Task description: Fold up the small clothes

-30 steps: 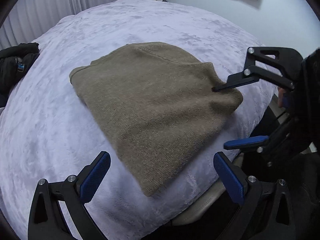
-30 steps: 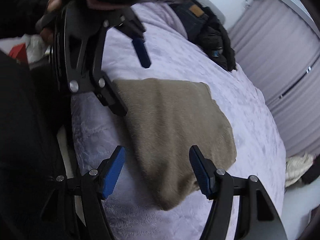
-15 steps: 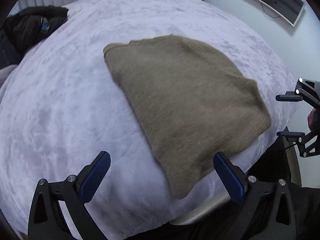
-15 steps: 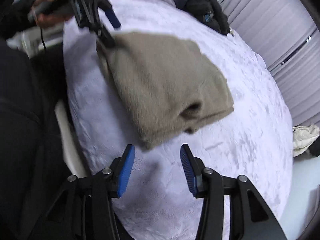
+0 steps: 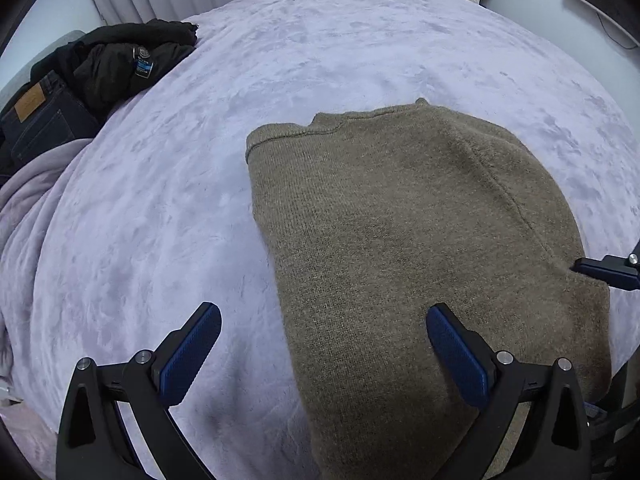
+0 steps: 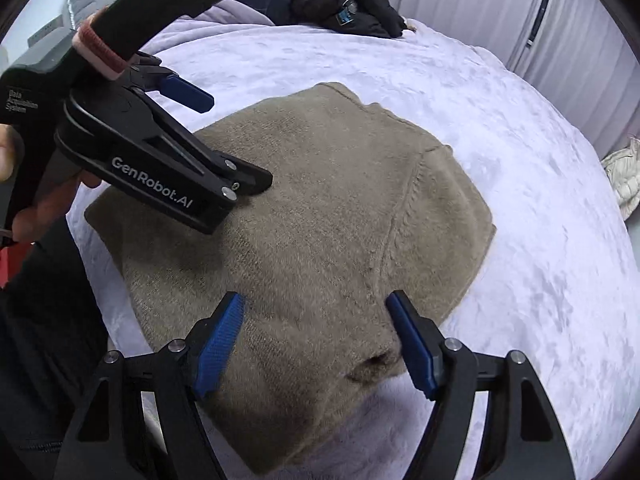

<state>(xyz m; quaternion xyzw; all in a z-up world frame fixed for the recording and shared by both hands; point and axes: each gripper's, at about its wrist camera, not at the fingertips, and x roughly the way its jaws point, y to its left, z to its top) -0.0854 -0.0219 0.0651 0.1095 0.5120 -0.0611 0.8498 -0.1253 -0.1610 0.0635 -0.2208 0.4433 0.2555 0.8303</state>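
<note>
Folded olive-brown knit sweater [image 5: 400,240] lies on lilac plush bedspread [image 5: 160,220], near its edge. Left gripper [image 5: 324,344] tilted steeply down, jaws wide, empty. Right gripper [image 6: 316,332] angled down likewise, jaws opening, straddling sweater, pads not pressing.

Both grippers swung over sweater [image 5: 420,240]; right jaws opening

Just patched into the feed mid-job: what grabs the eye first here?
A folded brown sweater lies on the lilac blanket near its front edge. Both grippers hang over it: the left gripper is open, and the right gripper has its jaws opening, neither holding the knit. A heap of dark clothes sits at the far corner.
</note>
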